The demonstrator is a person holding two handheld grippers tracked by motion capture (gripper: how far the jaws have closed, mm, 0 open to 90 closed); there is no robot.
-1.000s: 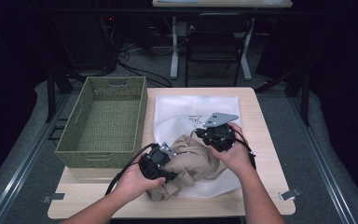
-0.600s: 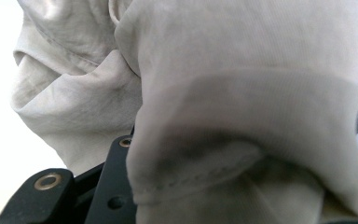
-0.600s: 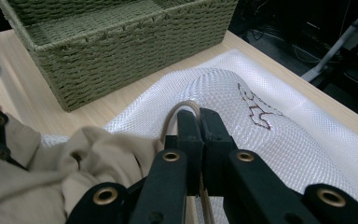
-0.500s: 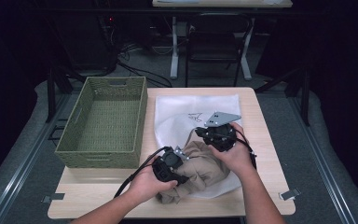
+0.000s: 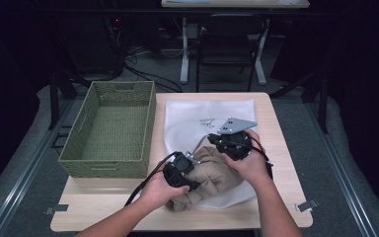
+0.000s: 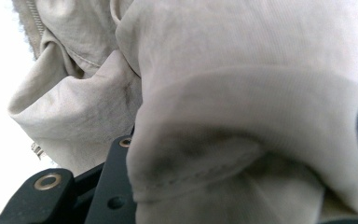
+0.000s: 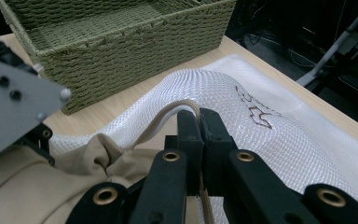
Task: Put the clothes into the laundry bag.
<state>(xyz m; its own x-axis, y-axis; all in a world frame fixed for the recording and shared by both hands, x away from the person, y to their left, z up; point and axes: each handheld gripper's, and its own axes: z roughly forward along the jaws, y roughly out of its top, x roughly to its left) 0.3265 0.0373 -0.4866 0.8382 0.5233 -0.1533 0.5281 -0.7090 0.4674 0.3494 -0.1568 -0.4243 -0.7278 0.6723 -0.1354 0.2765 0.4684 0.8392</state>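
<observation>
A beige garment (image 5: 217,175) lies bunched at the mouth of a white mesh bag (image 5: 202,116) on the table. My left gripper (image 5: 191,159) is shut on a fold of the garment (image 6: 242,107), which covers most of its jaws; one black finger (image 6: 114,186) shows beneath. My right gripper (image 5: 213,141) sits just right of it, shut on the bag's beige-trimmed edge (image 7: 168,112), lifting it. In the right gripper view its jaws (image 7: 199,116) meet over that trim, with the mesh bag (image 7: 279,140) beyond and the garment (image 7: 37,186) at lower left.
A green woven basket (image 5: 150,123) stands to the left of the bag, close to the hands, and its wall (image 7: 135,60) shows in the right gripper view. The wooden table (image 5: 281,148) has bare strips at the right and front. A chair and cables lie beyond the far edge.
My left hand has moved right with the garment, bringing it closer to the right gripper and the bag's mouth. The right gripper has stayed put.
</observation>
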